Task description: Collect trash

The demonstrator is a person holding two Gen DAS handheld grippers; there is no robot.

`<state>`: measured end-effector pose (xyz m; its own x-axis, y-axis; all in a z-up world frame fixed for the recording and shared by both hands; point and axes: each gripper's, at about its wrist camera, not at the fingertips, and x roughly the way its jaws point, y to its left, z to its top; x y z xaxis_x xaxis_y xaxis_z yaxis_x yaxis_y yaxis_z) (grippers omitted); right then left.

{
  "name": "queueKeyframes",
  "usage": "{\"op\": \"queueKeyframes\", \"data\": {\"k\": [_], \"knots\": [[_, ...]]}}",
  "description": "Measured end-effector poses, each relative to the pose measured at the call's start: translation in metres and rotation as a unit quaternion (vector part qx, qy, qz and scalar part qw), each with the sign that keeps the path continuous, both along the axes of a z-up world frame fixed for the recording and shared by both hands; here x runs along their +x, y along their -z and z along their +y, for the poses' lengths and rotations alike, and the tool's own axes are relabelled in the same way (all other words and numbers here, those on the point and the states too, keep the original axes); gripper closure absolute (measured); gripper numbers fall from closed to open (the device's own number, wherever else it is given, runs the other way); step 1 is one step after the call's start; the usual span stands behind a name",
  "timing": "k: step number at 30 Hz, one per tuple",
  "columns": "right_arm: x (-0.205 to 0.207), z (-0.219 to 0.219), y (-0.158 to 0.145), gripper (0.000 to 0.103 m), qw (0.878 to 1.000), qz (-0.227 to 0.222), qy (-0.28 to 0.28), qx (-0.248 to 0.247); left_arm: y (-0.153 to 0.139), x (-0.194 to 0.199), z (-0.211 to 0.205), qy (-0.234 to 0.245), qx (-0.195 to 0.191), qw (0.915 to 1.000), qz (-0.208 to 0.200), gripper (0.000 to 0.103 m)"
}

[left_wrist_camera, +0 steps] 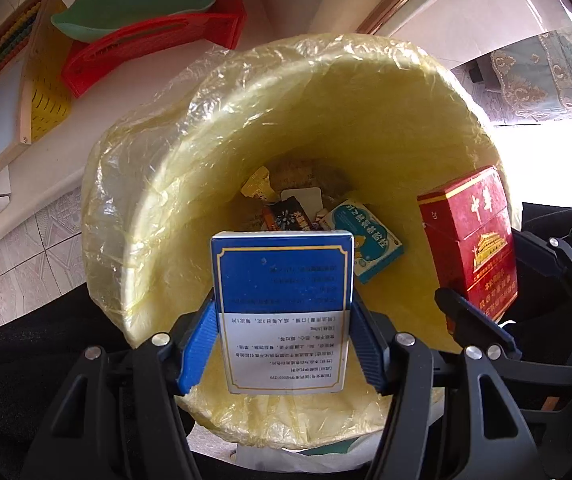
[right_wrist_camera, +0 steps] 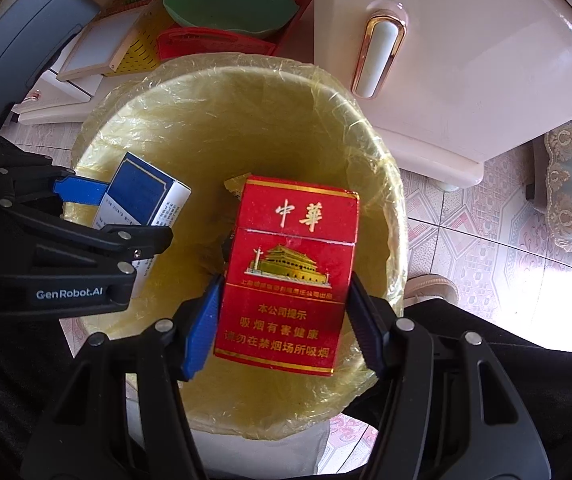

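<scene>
A yellow bin [left_wrist_camera: 190, 184] lined with a clear bag stands on the floor; it also shows in the right wrist view [right_wrist_camera: 158, 128]. My left gripper [left_wrist_camera: 284, 320] is shut on a blue and white box [left_wrist_camera: 284, 280] and holds it over the bin's mouth; the box also shows in the right wrist view [right_wrist_camera: 142, 196]. My right gripper [right_wrist_camera: 286, 312] is shut on a red cigarette pack [right_wrist_camera: 290, 264], also over the bin; the pack shows in the left wrist view [left_wrist_camera: 474, 240] at the right. Small boxes and wrappers [left_wrist_camera: 366, 236] lie at the bin's bottom.
A white cabinet [right_wrist_camera: 466, 60] with a gold handle [right_wrist_camera: 380, 48] stands behind the bin. A red basket [left_wrist_camera: 154, 40] holding a green dish [left_wrist_camera: 138, 4], a yellow basket [left_wrist_camera: 48, 108] and an abacus board lie at the back left. Tiled floor surrounds the bin.
</scene>
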<state>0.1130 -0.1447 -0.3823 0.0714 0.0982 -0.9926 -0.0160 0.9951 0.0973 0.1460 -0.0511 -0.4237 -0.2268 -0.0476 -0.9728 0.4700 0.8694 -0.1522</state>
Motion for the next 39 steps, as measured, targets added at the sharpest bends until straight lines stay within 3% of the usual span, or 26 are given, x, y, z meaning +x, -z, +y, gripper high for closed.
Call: {"op": "queueKeyframes", "data": {"k": [8, 10, 12, 14, 29, 39], "knots": [[0.000, 0.006, -0.001, 0.044, 1.000, -0.006, -0.008, 0.002, 0.016, 0.002, 0.001, -0.011, 0.002, 0.9994, 0.034, 0.042], [0.001, 0.005, 0.000, 0.044, 1.000, -0.005, -0.005, 0.002, 0.015, 0.003, 0.002, -0.014, 0.003, 0.9993, 0.034, 0.035], [0.001, 0.004, 0.002, 0.034, 1.000, 0.001, -0.002, 0.002, 0.013, 0.002, 0.000, -0.006, 0.011, 0.9996, 0.024, 0.026], [0.001, 0.003, 0.002, 0.033, 1.000, -0.001, -0.001, -0.001, 0.015, -0.001, -0.003, 0.001, 0.018, 0.9995, 0.026, 0.024], [0.001, 0.004, 0.003, 0.031, 1.000, 0.003, 0.005, -0.005, 0.017, -0.001, -0.004, 0.009, 0.041, 0.9990, 0.013, 0.022], [-0.002, 0.000, -0.004, 0.020, 1.000, 0.001, 0.017, -0.022, 0.002, -0.003, -0.001, -0.005, 0.053, 0.9984, -0.016, 0.020]]}}
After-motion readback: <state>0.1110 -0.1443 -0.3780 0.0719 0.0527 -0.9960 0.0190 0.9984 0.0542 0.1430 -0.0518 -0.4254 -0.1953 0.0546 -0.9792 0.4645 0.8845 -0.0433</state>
